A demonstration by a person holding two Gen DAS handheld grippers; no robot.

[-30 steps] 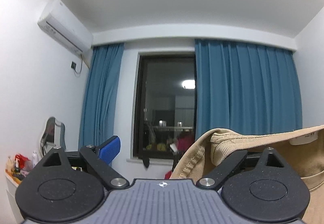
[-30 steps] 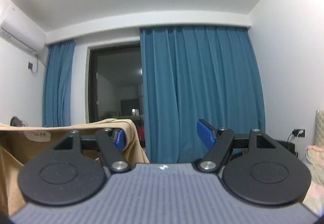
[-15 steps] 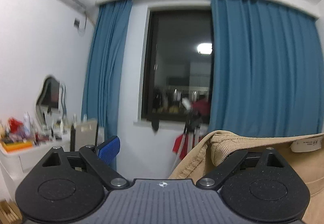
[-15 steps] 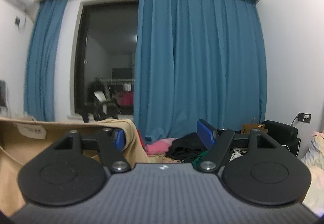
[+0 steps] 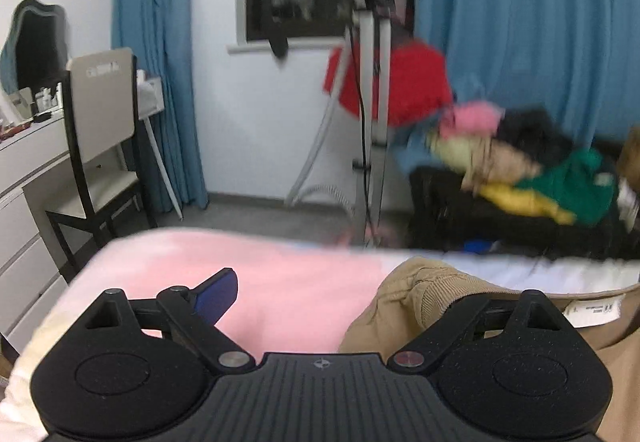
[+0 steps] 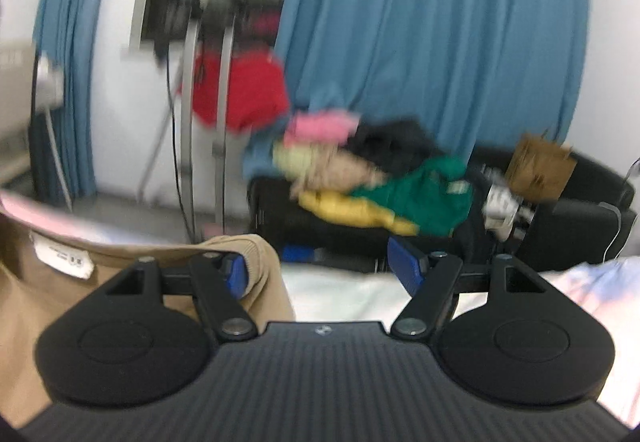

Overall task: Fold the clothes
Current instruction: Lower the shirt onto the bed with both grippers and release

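A tan garment (image 5: 420, 294) with a ribbed collar and a white label (image 5: 592, 312) hangs stretched between my two grippers, low over a bed with a pink cover (image 5: 280, 282). My left gripper (image 5: 324, 286) is open. Its right finger is hidden under the collar, and its blue left pad (image 5: 216, 294) is bare. In the right wrist view the same garment (image 6: 256, 254) drapes over the left finger of my right gripper (image 6: 318, 266). That gripper is open too, and nothing lies between its pads. Both views are blurred.
A pile of coloured clothes (image 5: 520, 170) lies on a black sofa (image 6: 580, 226) beyond the bed. A garment steamer stand (image 5: 372, 82) with a red item is by the window. A chair (image 5: 100, 122) and white dresser (image 5: 24, 170) are at left. A brown bag (image 6: 540, 170) is on the sofa.
Both grippers have swung down from the ceiling and window to just over the bed, carrying the tan garment along. The jaws stand as wide as before.
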